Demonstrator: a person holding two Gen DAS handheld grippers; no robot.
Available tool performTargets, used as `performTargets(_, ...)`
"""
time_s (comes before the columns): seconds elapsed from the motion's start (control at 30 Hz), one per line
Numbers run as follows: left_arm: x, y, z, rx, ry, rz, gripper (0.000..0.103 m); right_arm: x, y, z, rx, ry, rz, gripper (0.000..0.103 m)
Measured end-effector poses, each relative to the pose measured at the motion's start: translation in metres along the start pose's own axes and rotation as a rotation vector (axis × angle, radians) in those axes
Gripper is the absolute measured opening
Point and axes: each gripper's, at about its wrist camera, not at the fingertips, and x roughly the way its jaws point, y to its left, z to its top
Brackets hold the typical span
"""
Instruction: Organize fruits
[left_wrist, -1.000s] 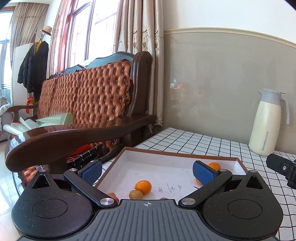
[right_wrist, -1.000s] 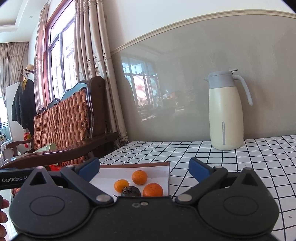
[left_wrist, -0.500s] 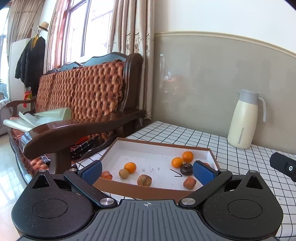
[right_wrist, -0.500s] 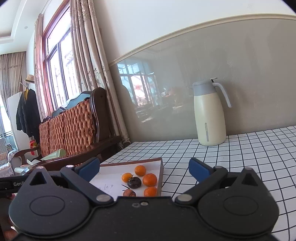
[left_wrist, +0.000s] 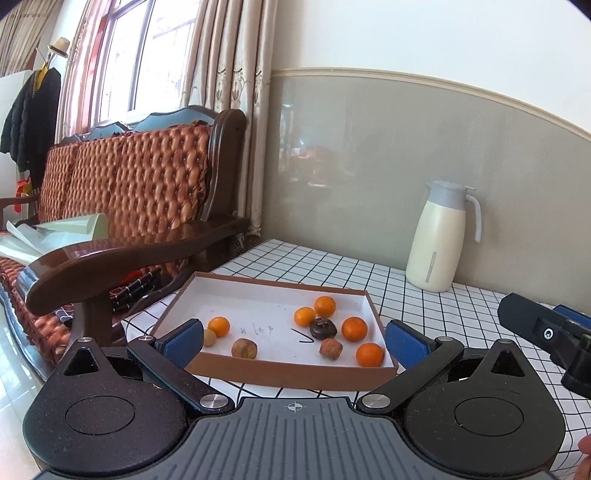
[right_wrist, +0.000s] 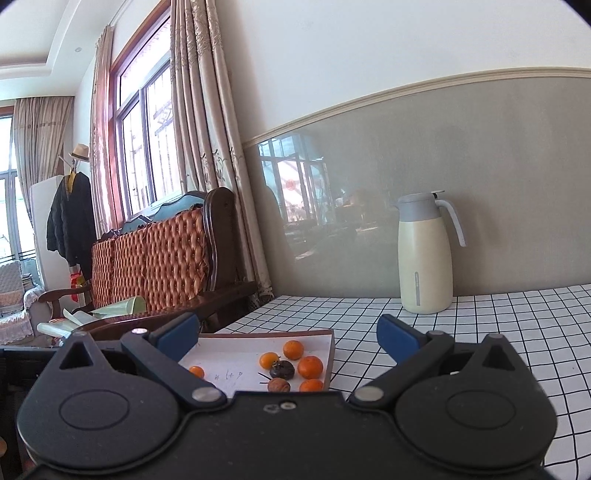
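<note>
A shallow brown box (left_wrist: 280, 373) with a white floor sits on the checked table. In it lie several small oranges (left_wrist: 354, 328), a dark round fruit (left_wrist: 323, 329), two brown wrinkled fruits (left_wrist: 244, 348) and a pale small fruit (left_wrist: 209, 337). My left gripper (left_wrist: 295, 341) is open and empty, just short of the box's near wall. My right gripper (right_wrist: 288, 334) is open and empty, further back and right of the box (right_wrist: 330, 354); the oranges (right_wrist: 309, 367) and the dark fruit (right_wrist: 282, 370) show there too. The right gripper's body shows at the right edge of the left wrist view (left_wrist: 546, 332).
A cream thermos jug (left_wrist: 439, 240) stands by the wall at the back right, also in the right wrist view (right_wrist: 424, 254). A wooden sofa with a curved armrest (left_wrist: 122, 258) stands close to the table's left edge. The checked tablecloth (right_wrist: 480, 332) stretches to the right.
Both grippers have pulled back and risen, so the whole box and more fruits now show. Both stay open.
</note>
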Motion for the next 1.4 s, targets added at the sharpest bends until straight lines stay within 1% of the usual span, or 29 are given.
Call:
performTargets(0.1, 0.005, 0.001, -0.002, 0.008, 0.008, -0.002, 0.103, 0.007, -0.003, -0.005, 0.025, 0.017, -0.001, 0.097)
performTargets(0.2, 0.011, -0.001, -0.005, 0.044, 0.013, 0.045, 0.103, 0.011, -0.004, -0.009, 0.046, 0.04, 0.001, 0.097)
performTargets(0.27, 0.015, 0.0, -0.007, 0.053, 0.022, 0.057, 0.103, 0.011, -0.002, -0.011, 0.045, 0.039, -0.005, 0.097)
performTargets(0.47, 0.023, 0.007, -0.012, 0.015, 0.041, 0.046, 0.103, 0.012, 0.003, -0.015, 0.025, 0.047, -0.001, 0.097)
performTargets(0.63, 0.028, 0.007, -0.014, 0.022, 0.046, 0.05, 0.103, 0.013, 0.004, -0.016, 0.021, 0.055, 0.0, 0.097)
performTargets(0.87, 0.032, 0.01, -0.014, -0.002, 0.054, 0.052, 0.103, 0.016, 0.006, -0.016, 0.01, 0.06, 0.003, 0.097)
performTargets(1.0, 0.033, 0.011, -0.013, 0.002, 0.055, 0.057, 0.103, 0.017, 0.007, -0.016, 0.006, 0.061, 0.003, 0.097)
performTargets(1.23, 0.034, 0.01, -0.012, 0.025, 0.054, 0.077, 0.103, 0.025, 0.01, -0.012, -0.021, 0.084, -0.048, 0.097)
performTargets(1.4, 0.033, 0.014, -0.011, 0.019, 0.054, 0.085, 0.103, 0.03, 0.012, -0.013, -0.043, 0.106, -0.076, 0.097)
